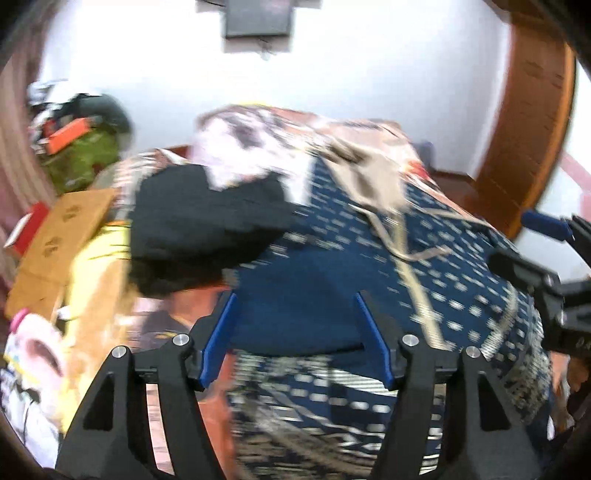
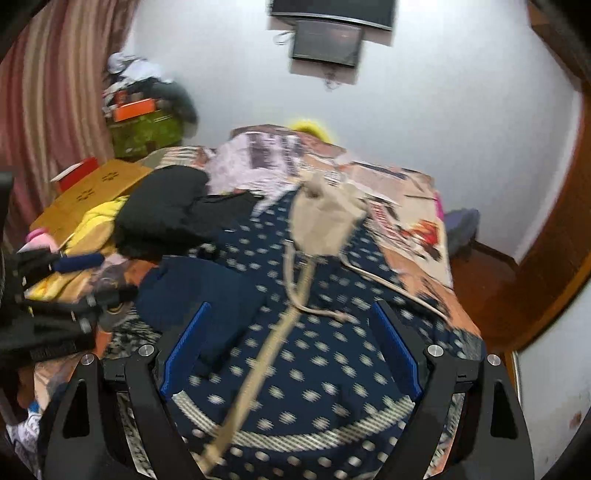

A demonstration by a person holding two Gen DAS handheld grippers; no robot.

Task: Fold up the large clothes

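The navy patterned garment (image 2: 332, 350) lies spread over the bed (image 2: 417, 229); left tongs (image 1: 295, 339) and right tongs (image 2: 291, 347) both hover spread above it, pinching nothing.

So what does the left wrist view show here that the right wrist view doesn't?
Only the left wrist view: the right tongs from the side at the right edge, and a pink and white plush item at lower left.

Only the right wrist view: the striped curtain, the left tongs at the left edge, and a purple item past the bed's far right side.

Both: the navy patterned garment with a beige drawstring bag lying on it, a black garment, the cardboard box and the wall screen. Both tongs are open and hold nothing.
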